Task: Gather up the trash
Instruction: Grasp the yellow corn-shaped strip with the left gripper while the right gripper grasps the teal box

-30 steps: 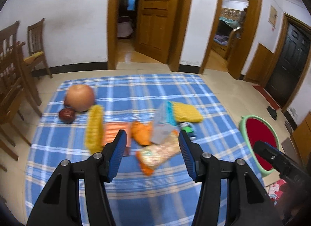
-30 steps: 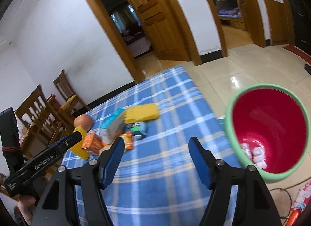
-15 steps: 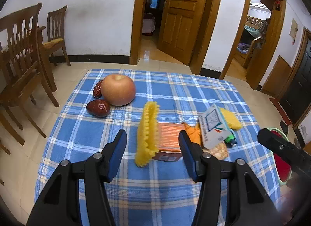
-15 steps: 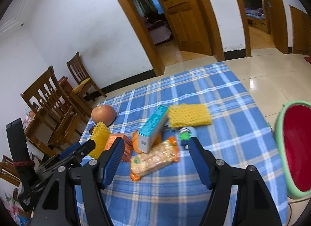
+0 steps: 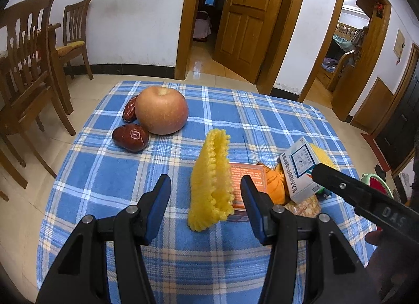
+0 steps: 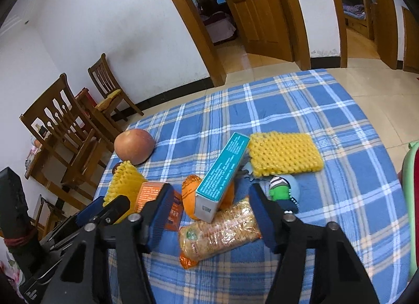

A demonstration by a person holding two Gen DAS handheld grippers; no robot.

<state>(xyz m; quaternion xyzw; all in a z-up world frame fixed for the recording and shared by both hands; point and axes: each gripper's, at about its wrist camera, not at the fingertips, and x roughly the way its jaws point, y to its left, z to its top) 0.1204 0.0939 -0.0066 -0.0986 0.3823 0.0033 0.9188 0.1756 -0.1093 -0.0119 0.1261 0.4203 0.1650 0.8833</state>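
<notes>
From the left wrist, the left gripper point(image 5: 205, 200) hangs with jaws apart over a yellow foam net point(image 5: 211, 186) lying on the checked cloth point(image 5: 110, 178) — nothing gripped. From the right wrist, the right gripper point(image 6: 209, 205), jaws just closing yet parted, frames a snack packet point(image 6: 220, 233) under a teal box point(image 6: 221, 177) — pads not touching.

The left gripper point(image 5: 204, 200) fills the bottom of the left wrist view, pointing forward and down, its blue-padded fingers point(image 5: 157, 205) standing apart with nothing pressed between them; its jaws have just been closing slightly. The right gripper point(image 6: 209, 207) sits at the bottom centre of the right wrist view, tilted down likewise, and its jaws have just been closing, yet the pads point(image 6: 259, 212) grip nothing. Each gripper shows at the other view's lower edge.
</notes>
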